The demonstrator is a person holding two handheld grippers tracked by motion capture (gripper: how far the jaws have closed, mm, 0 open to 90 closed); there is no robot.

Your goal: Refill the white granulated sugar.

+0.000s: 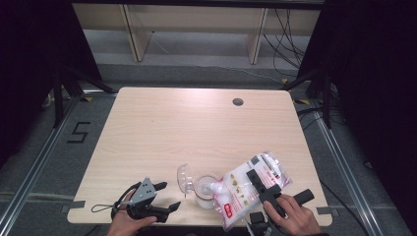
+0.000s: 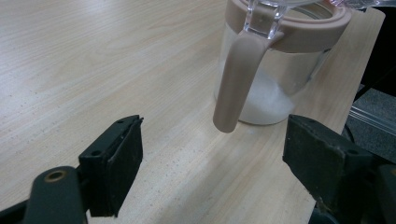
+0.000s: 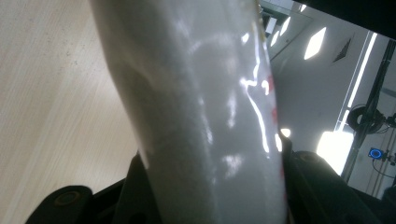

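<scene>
A clear jar (image 1: 205,192) with a pinkish rim stands near the table's front edge, its clear lid (image 1: 184,177) flipped open to the left. White powder (image 2: 268,100) lies in its bottom, and a pinkish handle (image 2: 237,79) hangs down its side. My right gripper (image 1: 265,189) is shut on a plastic bag of white powder (image 1: 246,189), tilted with one corner over the jar mouth. The bag (image 3: 205,112) stands between the jaws in the right gripper view. My left gripper (image 1: 164,196) rests open on the table left of the jar, its pads (image 2: 116,161) wide apart.
The wooden table (image 1: 187,128) has a round cable hole (image 1: 238,102) at the back right. Shelving legs and cables stand on the floor beyond it. The jar stands close to the front edge.
</scene>
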